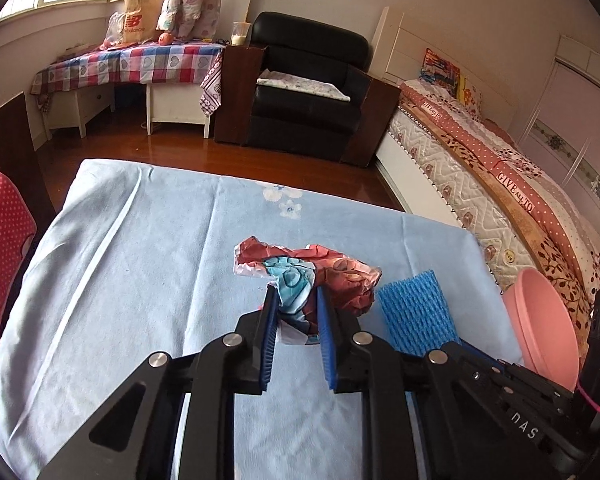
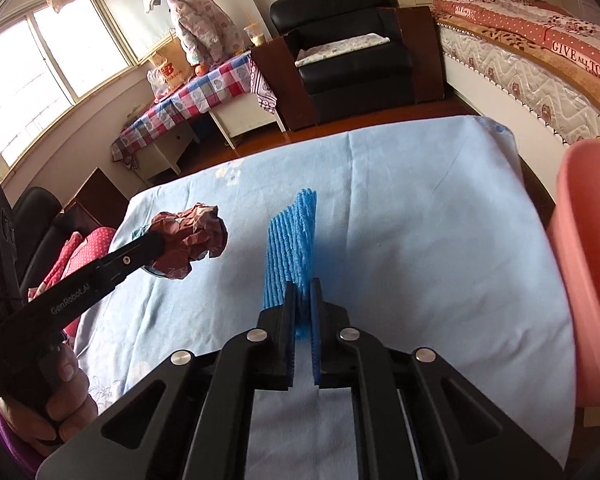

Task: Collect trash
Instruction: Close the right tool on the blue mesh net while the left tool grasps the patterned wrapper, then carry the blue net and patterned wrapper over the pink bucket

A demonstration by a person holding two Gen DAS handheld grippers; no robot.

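A crumpled red and blue paper wrapper (image 1: pixel 308 272) sits between the blue pads of my left gripper (image 1: pixel 296 300), which is shut on it just above the light blue tablecloth (image 1: pixel 140 264). From the right wrist view the same wrapper (image 2: pixel 192 240) hangs in the left gripper (image 2: pixel 156 244), held by a hand (image 2: pixel 56 400). My right gripper (image 2: pixel 303 300) is shut on a blue foam net sleeve (image 2: pixel 290 248), which stands on edge. That sleeve (image 1: pixel 414 312) lies right of the wrapper in the left wrist view.
A pink plastic bin (image 2: pixel 588 272) stands at the table's right edge, also seen as the pink bin (image 1: pixel 544 320). A red dotted chair cushion (image 1: pixel 0 256) is at the left. Beyond the table are a black armchair (image 1: pixel 308 84), a bed (image 1: pixel 500 168) and a checked bench (image 1: pixel 132 64).
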